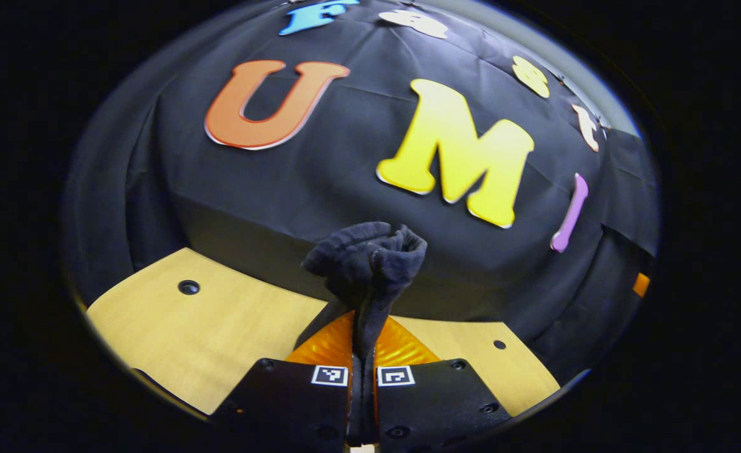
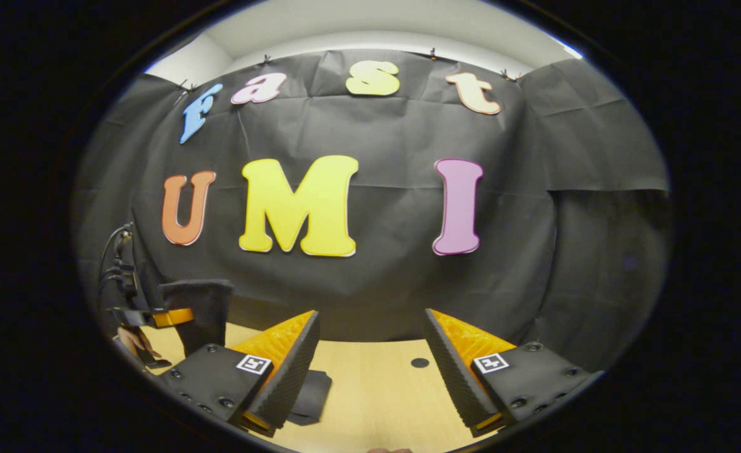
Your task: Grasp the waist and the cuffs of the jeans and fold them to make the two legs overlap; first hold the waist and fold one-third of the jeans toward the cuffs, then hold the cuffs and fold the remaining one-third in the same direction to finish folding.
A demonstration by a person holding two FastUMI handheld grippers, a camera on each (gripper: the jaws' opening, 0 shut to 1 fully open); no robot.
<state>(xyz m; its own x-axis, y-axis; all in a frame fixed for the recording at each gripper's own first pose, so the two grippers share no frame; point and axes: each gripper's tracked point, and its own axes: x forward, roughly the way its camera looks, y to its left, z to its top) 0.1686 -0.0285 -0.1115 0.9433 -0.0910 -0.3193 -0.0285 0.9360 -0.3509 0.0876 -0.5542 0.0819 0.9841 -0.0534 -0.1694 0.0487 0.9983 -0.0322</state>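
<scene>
Black cloth walls in the booth behind a pale wooden worktop [image 1: 175, 327], which runs under both pairs of tongs.

The left tongs [image 1: 362, 352] are pressed together on a bunch of dark fabric — a gathered edge of the jeans [image 1: 370, 258] — which stands up in a crumpled tuft just past the fingertips. Whether that edge is waist or cuff I cannot tell. The right tongs [image 2: 370, 352] are spread wide with nothing between them, held above the bare worktop.

In the right gripper view the jeans hang as a dark panel [image 2: 200, 311] at the far left, beside the other tongs and the hand holding them; another dark piece, probably part of the same jeans, lies on the worktop just beside the right tongs' left finger, touching neither finger.

Judging by this, one end is lifted and the other end is not yet held. To do it well, the right tongs should close on the matching edge, deep enough to catch every layer — then both should travel level and together, so the legs land stacked rather than twisted. The lone pinch looks bunched, so the fabric may slip or drape unevenly.
</scene>
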